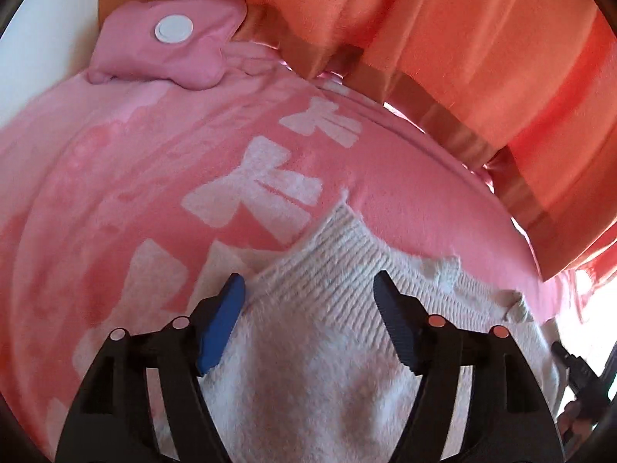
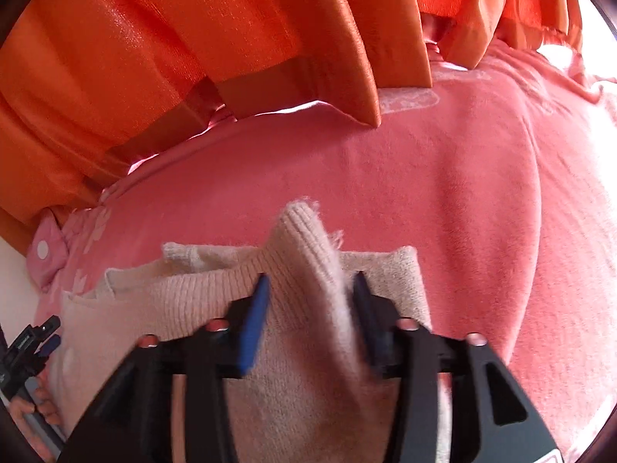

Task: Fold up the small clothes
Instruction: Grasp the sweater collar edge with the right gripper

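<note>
A small cream knitted garment [image 1: 331, 270] lies on a pink blanket [image 1: 135, 162] with white bow prints. My left gripper [image 1: 308, 289] is open, its jaws wide apart over the garment's ribbed hem. In the right wrist view the same garment [image 2: 185, 293] lies in layers. A ribbed fold of it [image 2: 308, 254] stands up between my right gripper's [image 2: 310, 289] fingers. The jaws are part open and the fold looks loose between them, blurred on its right side.
Orange curtains [image 1: 443, 38] hang along the far edge of the pink blanket [image 2: 424, 193]. A pink pouch with a white button [image 1: 173, 44] lies at the far left. The other gripper shows at each frame's edge, at the right in the left wrist view [image 1: 578, 374].
</note>
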Available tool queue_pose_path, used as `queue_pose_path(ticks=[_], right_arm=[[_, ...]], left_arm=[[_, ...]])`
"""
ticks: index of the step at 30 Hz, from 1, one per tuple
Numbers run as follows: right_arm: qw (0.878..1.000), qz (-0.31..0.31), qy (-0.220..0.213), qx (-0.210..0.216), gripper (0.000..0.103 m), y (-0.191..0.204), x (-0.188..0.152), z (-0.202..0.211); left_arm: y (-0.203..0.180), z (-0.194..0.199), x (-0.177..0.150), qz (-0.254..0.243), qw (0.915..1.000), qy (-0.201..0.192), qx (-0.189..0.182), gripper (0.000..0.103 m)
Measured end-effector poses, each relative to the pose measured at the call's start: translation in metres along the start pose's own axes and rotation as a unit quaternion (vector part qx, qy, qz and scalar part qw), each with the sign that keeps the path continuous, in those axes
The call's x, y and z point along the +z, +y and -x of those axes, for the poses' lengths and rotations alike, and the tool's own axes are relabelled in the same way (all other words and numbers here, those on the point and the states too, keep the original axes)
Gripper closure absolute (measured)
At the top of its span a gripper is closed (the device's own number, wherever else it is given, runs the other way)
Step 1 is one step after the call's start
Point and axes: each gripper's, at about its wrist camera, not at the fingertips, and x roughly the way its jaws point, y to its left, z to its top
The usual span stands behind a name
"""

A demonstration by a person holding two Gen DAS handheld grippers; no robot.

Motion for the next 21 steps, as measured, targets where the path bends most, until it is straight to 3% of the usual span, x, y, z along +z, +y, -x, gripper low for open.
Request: queue_pose_path(ticks=[1,2,3,4,5,6,7,9,10,12,13,14,15,16,18,19,20,21], right_arm=[[1.0,0.009,0.001,-0.008,0.056,0.002,-0.001,-0.002],[1.0,0.02,0.001,-0.017,0.077,0.005,-0.001,-0.002],[0.999,0.027,-0.004,-0.022,0.096,0.007,-0.001,0.001],[0.999,0.032,-0.028,-0.02,0.096,0.009,0.001,0.012],[0.998,0.03,-0.051,-0.01,0.096,0.009,0.003,0.023],[0.995,0.022,-0.095,0.03,0.097,0.009,0.006,0.049],[0.988,0.01,-0.133,0.08,0.097,0.008,0.007,0.074],[0.967,-0.009,-0.195,0.164,0.097,0.001,0.004,0.114],[0.968,-0.006,-0.201,0.154,0.097,0.0,0.003,0.116],[0.993,0.019,-0.114,0.034,0.097,0.004,0.006,0.074],[0.998,0.022,-0.035,-0.039,0.097,0.0,0.003,0.036],[0.997,0.016,0.019,-0.07,0.097,-0.006,-0.001,0.01],[0.997,0.006,0.032,-0.064,0.097,-0.009,-0.003,0.003],[0.998,0.011,0.017,-0.058,0.097,-0.006,0.0,0.009],[0.999,0.008,-0.014,-0.04,0.096,-0.003,0.005,0.025],[1.0,-0.005,-0.008,-0.027,0.095,-0.005,0.005,0.024],[1.0,-0.016,0.002,-0.015,0.091,-0.007,0.006,0.022],[1.0,-0.025,0.017,-0.006,0.089,-0.008,0.005,0.016]], left_arm=[[-0.001,-0.003,0.001,-0.006,1.0,0.0,0.002,0.035],[-0.001,-0.004,0.0,-0.011,0.9999,-0.003,0.005,0.037],[-0.003,-0.005,-0.001,-0.017,0.9998,-0.005,0.004,0.061],[-0.003,-0.005,0.0,-0.02,0.9998,-0.003,-0.005,0.103],[-0.003,0.001,0.0,-0.017,0.9997,-0.009,-0.017,0.101],[-0.003,0.013,0.002,-0.007,0.999,-0.029,-0.033,0.101],[-0.006,0.041,0.005,-0.006,0.9955,-0.068,-0.065,0.101],[-0.013,0.08,0.006,-0.028,0.9885,-0.124,-0.082,0.103],[-0.013,0.096,0.005,-0.041,0.9849,-0.145,-0.085,0.103],[-0.003,0.084,0.005,-0.047,0.9892,-0.129,-0.051,0.103],[0.009,0.058,0.004,-0.032,0.9959,-0.082,-0.017,0.103],[0.02,0.037,0.003,-0.014,0.999,-0.042,-0.005,0.103],[0.029,0.026,0.003,0.001,0.9997,-0.022,0.007,0.103],[0.033,0.025,0.004,0.008,0.9997,-0.022,0.005,0.103],[0.03,0.037,0.009,0.004,0.999,-0.036,-0.024,0.103],[0.028,0.044,0.01,0.007,0.9978,-0.045,-0.048,0.096],[0.025,0.047,0.01,0.01,0.9961,-0.048,-0.073,0.086],[0.023,0.046,0.01,0.011,0.9953,-0.044,-0.085,0.055]])
